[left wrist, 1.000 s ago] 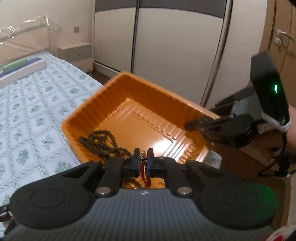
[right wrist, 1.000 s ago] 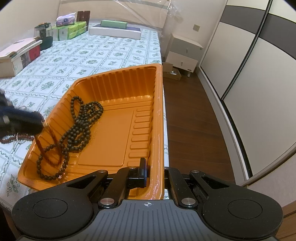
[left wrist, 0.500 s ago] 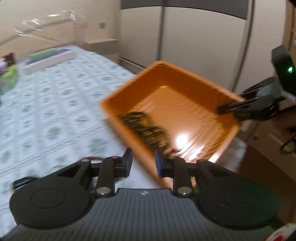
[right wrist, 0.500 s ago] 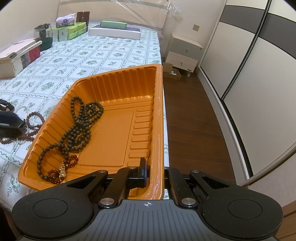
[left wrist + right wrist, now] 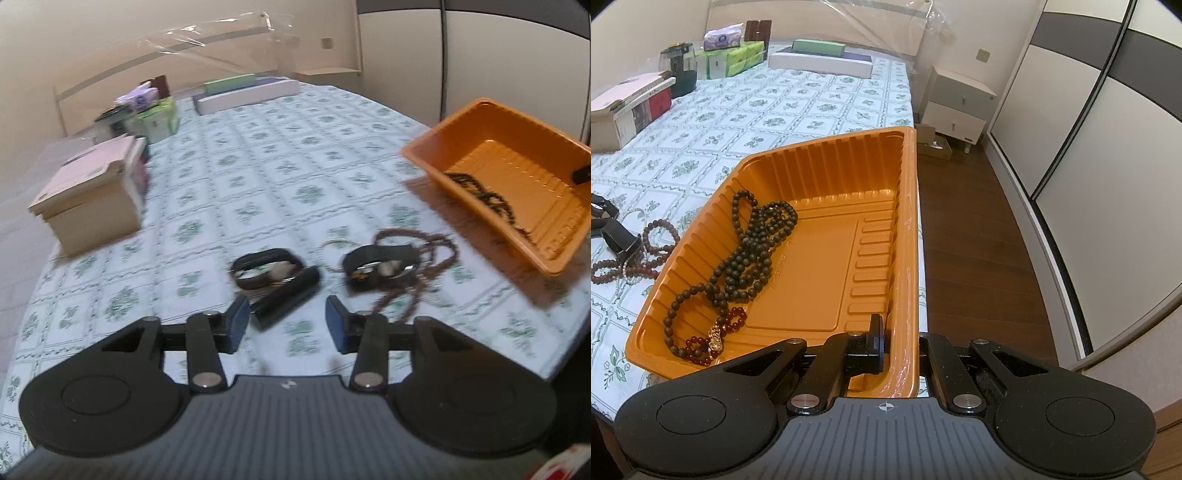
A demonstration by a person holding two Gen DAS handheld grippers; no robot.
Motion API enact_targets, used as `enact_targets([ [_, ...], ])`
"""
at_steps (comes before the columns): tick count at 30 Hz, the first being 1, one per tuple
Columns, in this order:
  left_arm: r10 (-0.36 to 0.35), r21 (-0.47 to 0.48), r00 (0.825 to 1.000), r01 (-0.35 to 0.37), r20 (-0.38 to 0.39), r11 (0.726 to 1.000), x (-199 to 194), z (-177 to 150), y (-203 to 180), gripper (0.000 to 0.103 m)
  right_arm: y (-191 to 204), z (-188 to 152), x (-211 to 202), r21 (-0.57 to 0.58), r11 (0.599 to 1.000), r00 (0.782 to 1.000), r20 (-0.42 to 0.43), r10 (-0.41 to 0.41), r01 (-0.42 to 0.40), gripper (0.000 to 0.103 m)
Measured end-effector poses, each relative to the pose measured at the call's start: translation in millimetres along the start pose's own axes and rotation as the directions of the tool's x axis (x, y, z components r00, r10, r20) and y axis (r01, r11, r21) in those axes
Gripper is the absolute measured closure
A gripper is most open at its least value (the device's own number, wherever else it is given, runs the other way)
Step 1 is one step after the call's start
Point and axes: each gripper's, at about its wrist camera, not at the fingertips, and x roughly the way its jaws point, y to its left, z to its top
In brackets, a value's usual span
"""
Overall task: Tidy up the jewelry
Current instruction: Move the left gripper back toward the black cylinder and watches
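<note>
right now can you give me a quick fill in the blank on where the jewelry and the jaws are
1. The right gripper is shut on the rim of the ____ tray.
2. The dark bead necklace lies ____ the tray.
3. The left gripper has its jaws ____ and holds nothing.
4. The two watches lie on the ____, outside the tray.

Missing words: orange; inside; open; bed

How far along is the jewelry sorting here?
Done: dark bead necklace and red bracelet lie in the orange tray. In hand: right gripper clamps the tray rim; left gripper is open, empty. Left: two watches and brown beads on the bed.
</note>
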Motion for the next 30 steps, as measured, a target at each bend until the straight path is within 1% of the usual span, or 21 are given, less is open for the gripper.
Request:
enact_targets([
  [1,-0.007,-0.003,1.000,0.007,-0.002,1.000,2.9,-1.5,5.1,0.052,0.0,0.1,0.3,0.000,1.000,1.000,-0.001,-0.001,0.001,0.099],
  [3,0.000,0.004,1.000,0.000,-0.008,1.000,8.3,-3.6,9.3,0.048,-0.1,0.3,1.0,0.001,1.000,1.000,-0.002,-0.001,0.001,0.099],
  [6,0.009,0.052,1.000,-0.008,-0.015,0.999,20.2,-4.8,12.4,0.048,0.4,0.0,1.9,-0.001,1.000,1.000,-0.004,-0.004,0.004,0.099],
  [9,-0.021,0.056,0.999,0.022,-0.029,0.998,36.3,-3.1,13.3,0.048,0.4,0.3,3.2,-0.001,1.000,1.000,-0.009,-0.005,0.005,0.099],
  [15,-0.045,0.098,0.996,0.053,-0.080,0.994,65.9,-1.3,10.3,0.049,0.1,1.3,5.0,-0.001,1.000,1.000,-0.016,-0.007,0.007,0.099],
  [17,-0.054,0.110,0.994,0.065,-0.100,0.992,72.6,-1.2,8.1,0.052,0.3,1.2,6.0,-0.002,1.000,1.000,-0.019,-0.009,0.009,0.099],
  [20,-0.058,0.105,0.992,0.070,-0.108,0.992,72.6,0.7,6.1,0.067,0.7,1.7,6.7,-0.001,1.000,1.000,-0.021,-0.011,0.011,0.099],
  [21,-0.059,0.110,0.992,0.071,-0.115,0.991,71.2,1.1,4.2,0.075,0.6,1.7,6.7,-0.002,1.000,1.000,-0.020,-0.011,0.011,0.099],
  [22,-0.064,0.114,0.990,0.078,-0.123,0.990,69.8,1.1,2.7,0.079,0.6,2.0,6.7,-0.004,1.000,1.000,-0.020,-0.012,0.012,0.099],
  [30,-0.071,0.119,0.990,0.086,-0.125,0.989,71.1,3.9,-1.8,0.078,1.5,1.6,5.4,-0.007,1.000,1.000,-0.019,-0.012,0.012,0.099],
])
